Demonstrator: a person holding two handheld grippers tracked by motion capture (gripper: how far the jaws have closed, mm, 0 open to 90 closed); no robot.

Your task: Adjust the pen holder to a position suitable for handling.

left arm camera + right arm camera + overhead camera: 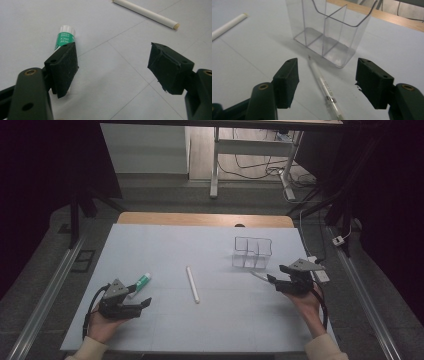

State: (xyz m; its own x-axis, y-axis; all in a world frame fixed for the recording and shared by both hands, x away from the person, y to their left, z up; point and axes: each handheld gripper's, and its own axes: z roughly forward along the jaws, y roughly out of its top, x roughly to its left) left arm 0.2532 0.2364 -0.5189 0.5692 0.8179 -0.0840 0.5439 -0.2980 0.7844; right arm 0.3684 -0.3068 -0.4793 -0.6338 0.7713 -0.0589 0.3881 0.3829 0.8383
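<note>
Green-labelled and capped in clear plastic, a glue stick (141, 282) is seen lying on the pale table (165, 250) at the left, just beyond the left gripper (146, 303), whose jaws are spread wide with nothing between them. In the left gripper view the glue stick (64, 37) is partly covered by the left-hand pad (65, 67), so it lies off to one side of the gap rather than inside it. Farther along, near the middle of the table, a white tube (193, 284) is laid with its long axis running away from the person, well apart from both tools. To the right, a clear divided holder (252, 253) stands upright, its compartments empty. Just before it, a clear pen (259, 276) lies flat, and the right gripper (272, 281) is held right at its near end, jaws parted and gripping nothing. In the right gripper view the pen (322, 83) is found between the two pads (287, 80), its long axis pointing away along the jaws toward the holder (329, 32), not across them. The pen is judged to be the thing in hand, the right gripper being far the nearer; a closing of the jaws across its barrel is judged to be what the next move needs.
</note>
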